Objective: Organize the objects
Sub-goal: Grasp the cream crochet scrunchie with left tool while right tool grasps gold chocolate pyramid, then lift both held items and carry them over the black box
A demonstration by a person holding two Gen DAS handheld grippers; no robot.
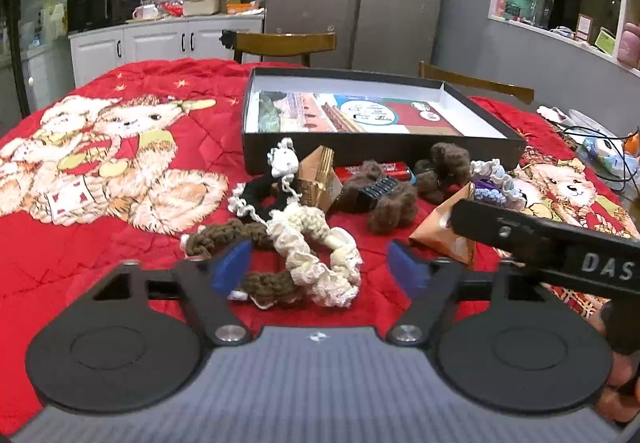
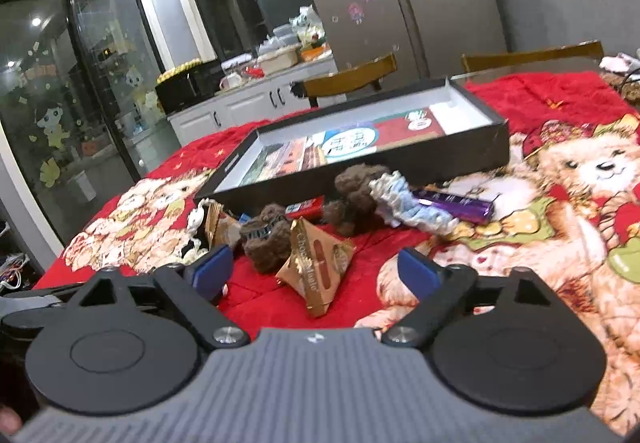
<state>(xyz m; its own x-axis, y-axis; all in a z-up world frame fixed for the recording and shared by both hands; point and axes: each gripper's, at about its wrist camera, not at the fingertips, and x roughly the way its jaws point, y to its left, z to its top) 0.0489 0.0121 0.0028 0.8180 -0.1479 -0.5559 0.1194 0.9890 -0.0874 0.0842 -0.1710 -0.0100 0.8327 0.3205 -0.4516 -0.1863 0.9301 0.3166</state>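
The left tool (image 1: 320,263) hangs low over the red teddy-bear quilt (image 1: 100,235) that covers the surface, its blue pads spread wide and gripping nothing; between and just beyond them lies a cream ruffled scrunchie (image 1: 320,267), tangled with a brown knitted scrunchie (image 1: 224,239). Behind those sits a black scrunchie (image 1: 260,199) with a small white charm (image 1: 282,161) on top, touching a gold pyramid snack packet (image 1: 318,179). The right tool (image 2: 316,269) is also released, jaws wide apart, with a second gold pyramid packet (image 2: 316,267) lying on the quilt in the gap between its fingers but not pinched; in the left view the right tool's black body (image 1: 552,243) crosses in front of this packet (image 1: 444,231). Past it are a fuzzy brown hair claw (image 2: 268,243), a red wrapped bar (image 2: 306,207), another brown fuzzy piece (image 2: 356,195), a pale blue and white ruffled scrunchie (image 2: 412,207) and a purple wrapped bar (image 2: 456,201), all heaped close together just in front of the near wall of a shallow black box (image 1: 384,153). The box rests toward the far middle of the surface and holds flat printed cards (image 1: 360,115) on its white floor. Two wooden chairs (image 1: 284,45) stand at the far edge.
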